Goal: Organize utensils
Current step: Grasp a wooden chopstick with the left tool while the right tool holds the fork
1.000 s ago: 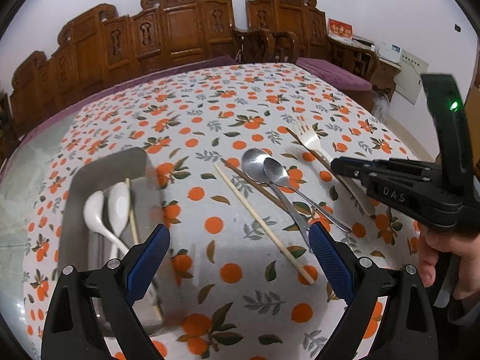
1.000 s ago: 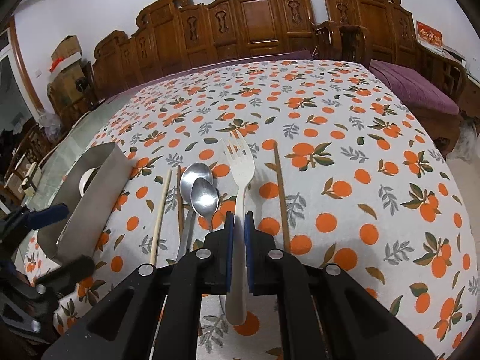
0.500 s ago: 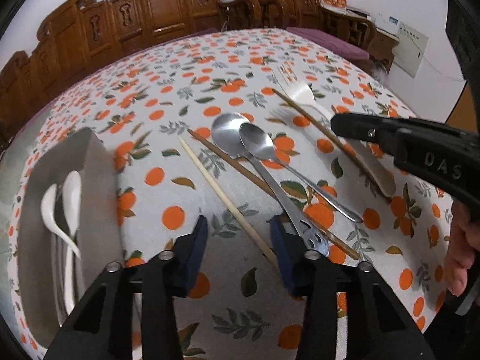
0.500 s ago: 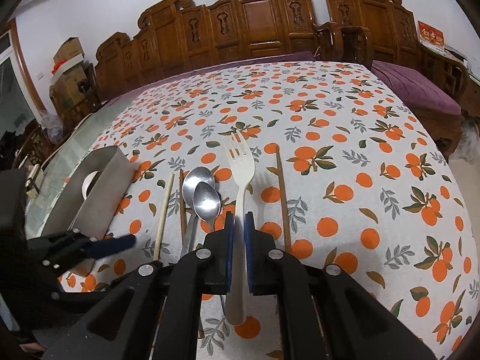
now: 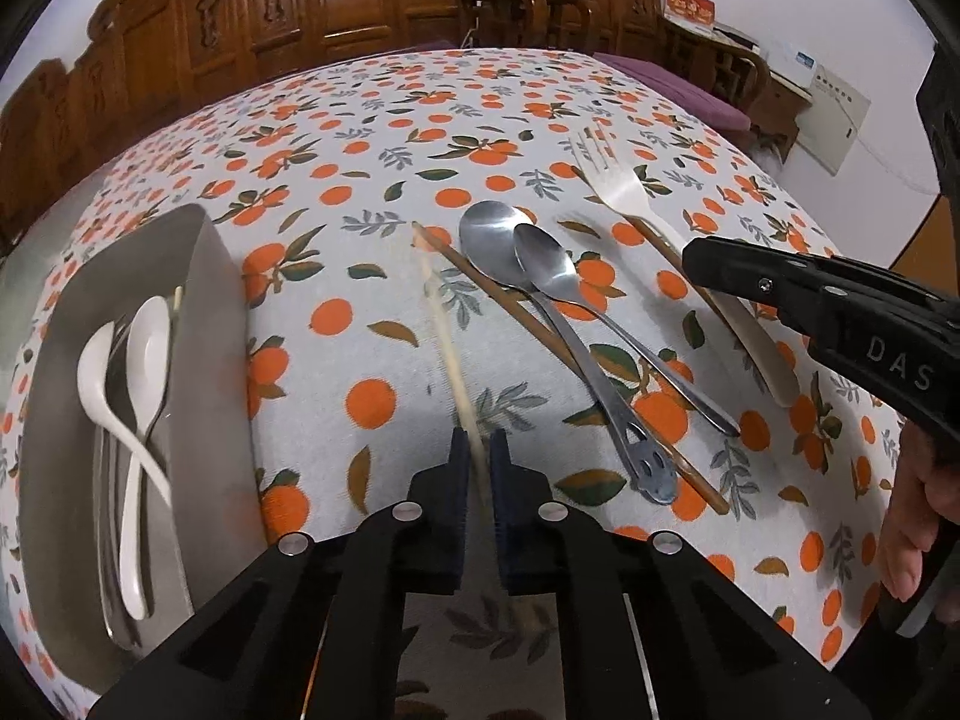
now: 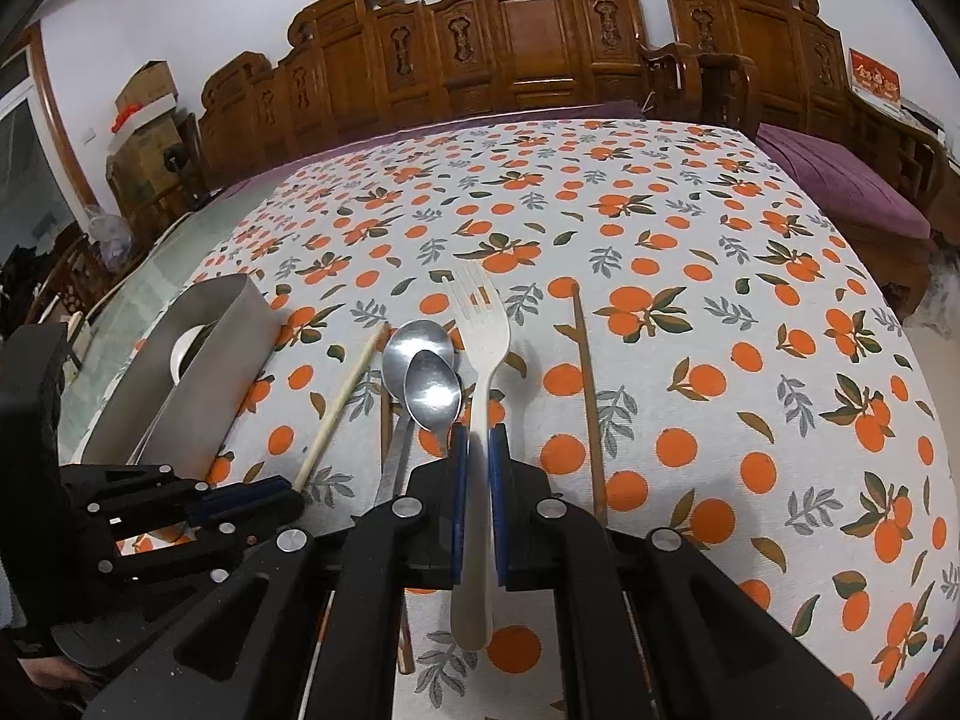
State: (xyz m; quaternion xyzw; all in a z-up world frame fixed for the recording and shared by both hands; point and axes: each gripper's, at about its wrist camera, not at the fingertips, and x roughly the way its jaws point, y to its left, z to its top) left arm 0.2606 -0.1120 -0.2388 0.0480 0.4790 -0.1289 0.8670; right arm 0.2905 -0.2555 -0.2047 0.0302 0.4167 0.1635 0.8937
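Left gripper jaws, just closed, clamp the pale chopstick; right gripper jaws clamp the fork.

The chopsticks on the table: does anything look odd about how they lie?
Yes. They are scattered: a pale one left of the spoons, a dark one under them, another dark one right of the fork.

Left claw has just clamped shut; right claw grips closed, angled downward.

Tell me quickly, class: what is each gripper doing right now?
Left gripper: just closed on the pale chopstick.
Right gripper: shut on the white fork.
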